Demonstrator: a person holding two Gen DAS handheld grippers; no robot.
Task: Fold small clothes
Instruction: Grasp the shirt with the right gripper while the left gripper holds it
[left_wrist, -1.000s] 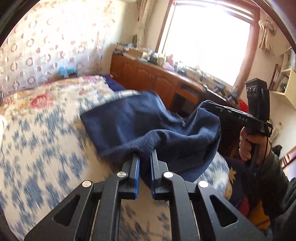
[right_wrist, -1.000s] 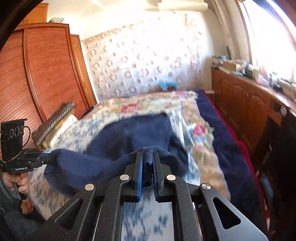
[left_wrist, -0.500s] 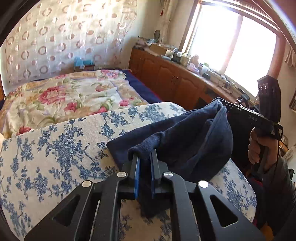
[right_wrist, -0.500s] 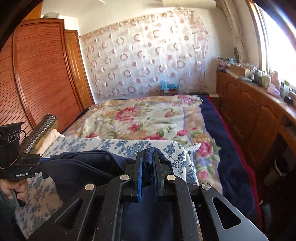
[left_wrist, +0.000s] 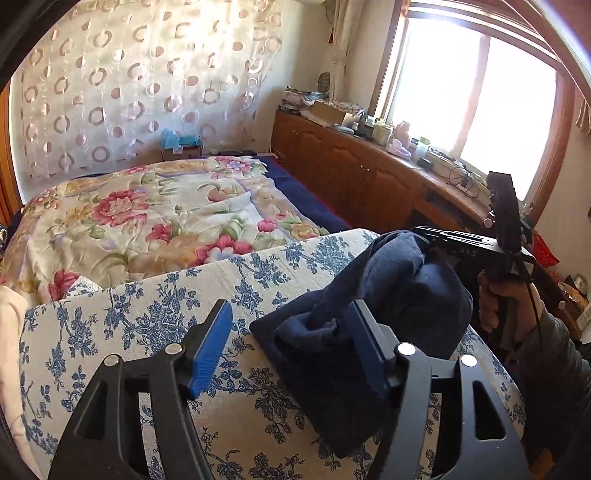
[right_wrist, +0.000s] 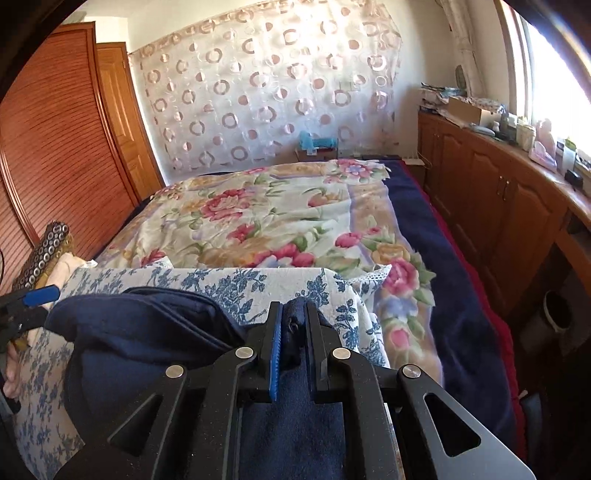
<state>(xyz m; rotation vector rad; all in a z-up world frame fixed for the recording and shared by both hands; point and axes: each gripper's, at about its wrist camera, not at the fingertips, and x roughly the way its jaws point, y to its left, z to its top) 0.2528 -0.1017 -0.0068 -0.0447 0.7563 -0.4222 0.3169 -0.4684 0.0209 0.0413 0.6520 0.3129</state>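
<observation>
Opening on the left wrist view: left gripper (left_wrist: 291, 343) jaws spreading, blue pads apart, dark navy fleece garment (left_wrist: 373, 317) lying against the right-hand pad but not pinched. Bunched corner slumped just inside that pad; likely let go so the folded-over edge can settle onto the layer beneath. Garment heaped on the blue-and-white floral quilted cover (left_wrist: 147, 321) at the near end of the bed, far side lifted toward the right gripper (left_wrist: 424, 232), gripped by a person's hand (left_wrist: 506, 299) in a dark sleeve. Lifted end probably kept up to hold the fold line taut while the left side drops. Pink-and-cream flowered bedspread (left_wrist: 147, 218) beyond, bare of clothing.

Right wrist view: right gripper (right_wrist: 293, 343) jaws narrow, a ridge of navy cloth clamped between the pads, more fabric draped under the frame. Jaws easing apart slightly, cloth not yet freed. Rest of garment mounded to the left on the floral cover, left gripper's blue pad (right_wrist: 42, 295) at frame edge beside it. Fold judged partway: one corner released, the other in the grip.
</observation>
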